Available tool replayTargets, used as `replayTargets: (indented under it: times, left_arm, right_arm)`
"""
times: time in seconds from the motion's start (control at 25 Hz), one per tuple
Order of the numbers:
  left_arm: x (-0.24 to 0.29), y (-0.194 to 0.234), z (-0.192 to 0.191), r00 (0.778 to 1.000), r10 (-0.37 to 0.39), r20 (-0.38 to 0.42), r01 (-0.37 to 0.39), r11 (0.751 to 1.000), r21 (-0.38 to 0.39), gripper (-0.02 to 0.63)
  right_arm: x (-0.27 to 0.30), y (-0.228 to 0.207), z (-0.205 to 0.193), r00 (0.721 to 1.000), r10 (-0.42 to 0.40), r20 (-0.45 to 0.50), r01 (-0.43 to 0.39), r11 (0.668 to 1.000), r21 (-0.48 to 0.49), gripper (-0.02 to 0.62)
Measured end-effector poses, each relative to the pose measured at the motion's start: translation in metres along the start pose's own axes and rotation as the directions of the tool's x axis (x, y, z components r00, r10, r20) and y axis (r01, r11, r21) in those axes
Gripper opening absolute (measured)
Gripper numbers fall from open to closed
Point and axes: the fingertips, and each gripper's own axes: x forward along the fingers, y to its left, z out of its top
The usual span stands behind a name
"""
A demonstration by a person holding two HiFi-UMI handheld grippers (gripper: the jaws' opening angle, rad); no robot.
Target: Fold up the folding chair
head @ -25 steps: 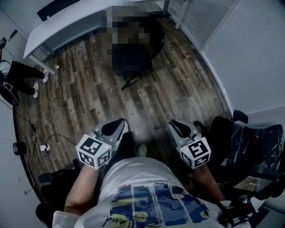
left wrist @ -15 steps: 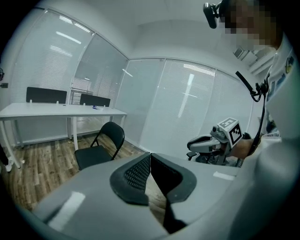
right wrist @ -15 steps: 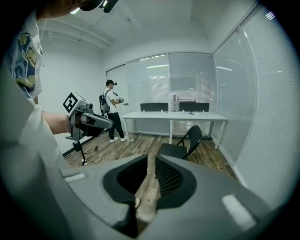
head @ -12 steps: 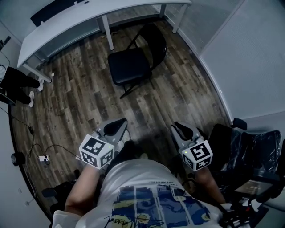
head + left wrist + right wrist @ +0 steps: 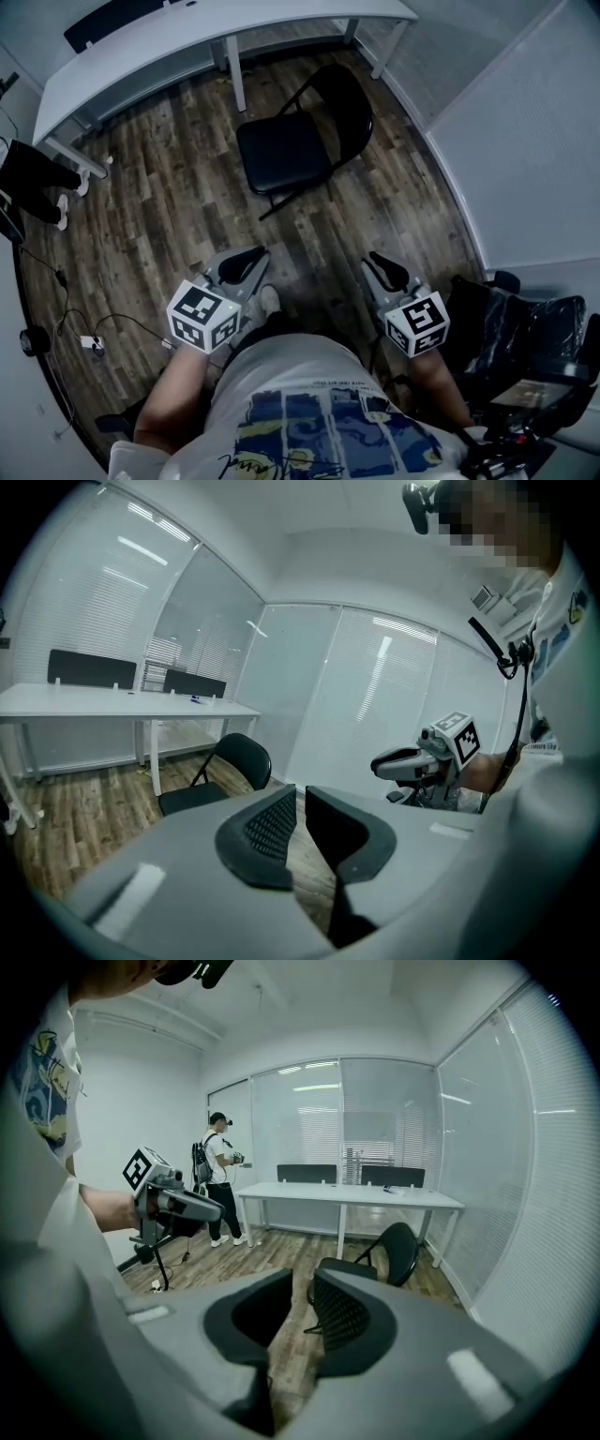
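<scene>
Folding chair (image 5: 286, 150) is seen well ahead, unfolded, its backrest (image 5: 349, 94) turned toward the right gripper (image 5: 384, 270) — nothing is held there or in the left gripper (image 5: 239, 265), both jaws having just been opening.

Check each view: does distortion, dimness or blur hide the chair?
Head view: dim, bluish, fisheye-curved walls, chair sharp. Left gripper view: dark corners, mosaic patch top right, chair clear. Right gripper view: brighter, bowed walls, chair clear.
</scene>
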Motion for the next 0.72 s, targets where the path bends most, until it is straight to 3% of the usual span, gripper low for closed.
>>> replayTargets:
  times: [0.28,0.72]
  left_arm:
    - [-0.011,0.051,0.001,1.000,0.025,0.004,-0.025,0.999,-0.020,0.037]
    - [0.001,0.080,0.008,0.999,0.046,0.009,-0.046,0.998,-0.032,0.040]
  right_arm:
    - [0.043,0.001,0.032,1.000,-0.013,0.006,0.013,1.000,-0.018,0.058]
    - [0.078,-0.020,0.047,1.000,0.005,-0.003,-0.005,1.000,-0.028,0.058]
